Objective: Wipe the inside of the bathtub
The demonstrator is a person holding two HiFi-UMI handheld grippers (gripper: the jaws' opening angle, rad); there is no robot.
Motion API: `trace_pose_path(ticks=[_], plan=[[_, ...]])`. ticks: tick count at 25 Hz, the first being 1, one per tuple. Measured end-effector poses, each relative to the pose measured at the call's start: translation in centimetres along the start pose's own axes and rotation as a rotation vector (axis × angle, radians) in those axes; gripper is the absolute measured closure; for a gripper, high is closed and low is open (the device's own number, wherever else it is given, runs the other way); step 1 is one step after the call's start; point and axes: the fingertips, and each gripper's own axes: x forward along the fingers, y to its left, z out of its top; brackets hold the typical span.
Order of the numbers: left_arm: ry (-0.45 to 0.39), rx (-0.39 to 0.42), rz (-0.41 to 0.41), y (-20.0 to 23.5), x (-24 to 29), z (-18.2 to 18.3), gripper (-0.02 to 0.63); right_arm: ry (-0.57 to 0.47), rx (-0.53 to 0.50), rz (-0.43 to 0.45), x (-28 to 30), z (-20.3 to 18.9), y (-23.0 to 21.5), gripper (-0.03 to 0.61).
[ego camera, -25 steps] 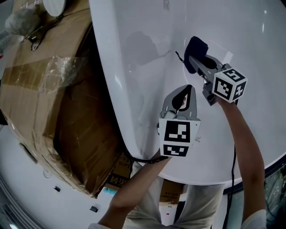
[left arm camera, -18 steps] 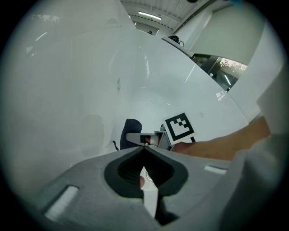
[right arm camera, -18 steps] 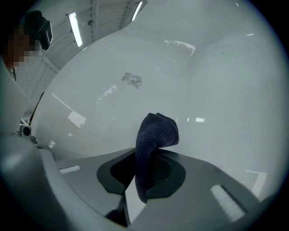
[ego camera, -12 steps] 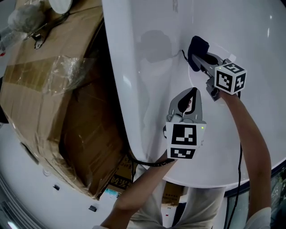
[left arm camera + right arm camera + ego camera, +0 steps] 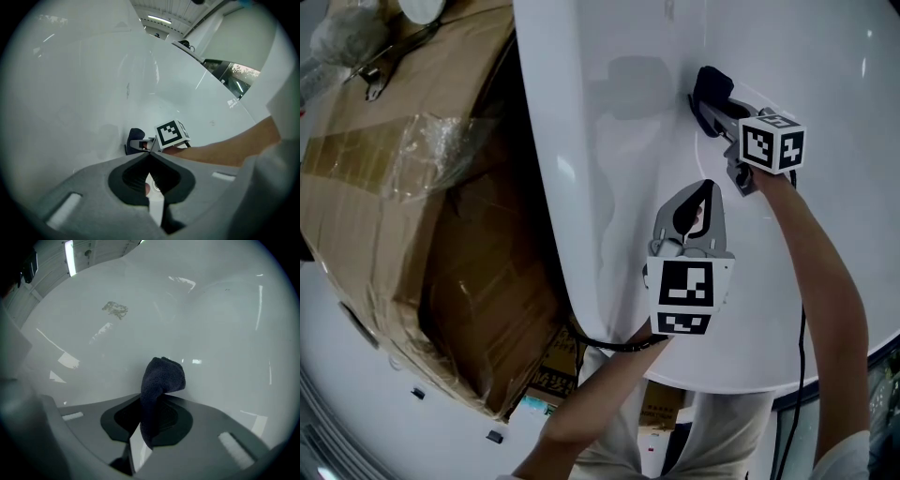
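Note:
The white bathtub (image 5: 609, 141) fills the head view, its inner wall (image 5: 154, 310) glossy. My right gripper (image 5: 712, 105) is shut on a dark blue cloth (image 5: 707, 86) and presses it against the tub's inner wall. In the right gripper view the cloth (image 5: 161, 380) sticks out from between the jaws and folds over against the white surface. My left gripper (image 5: 705, 192) hovers over the tub's inside, nearer the rim, its jaws shut with nothing in them. From the left gripper view I see the right gripper's marker cube (image 5: 171, 135) and the cloth (image 5: 134, 139) beyond my shut jaws.
A large cardboard box (image 5: 412, 206) wrapped in plastic film stands left of the tub, close against its outer side. A black cable (image 5: 609, 339) runs under the tub's near rim. A faint smudge (image 5: 115, 309) shows on the tub wall above the cloth.
The right gripper has slid the cloth upward along the tub wall, away from me. The left gripper has stayed almost still over the last half second.

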Motion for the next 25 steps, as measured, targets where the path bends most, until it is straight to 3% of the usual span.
trace_pose_path(ticks=[14,21,25], plan=[[0.000,-0.038,0.021,0.7,0.1,-0.2,0.615,0.064,-0.003,-0.015,2.7,-1.5,0.4,0.529],[-0.001,-0.011,0.046,0.8,-0.2,-0.5,0.615,0.052,0.038,0.038,2.0,-1.8,2.0,0.529],[-0.011,-0.016,0.058,1.2,-0.3,-0.2,0.615,0.065,0.006,0.061,1.7,-1.6,2.7,0.529]])
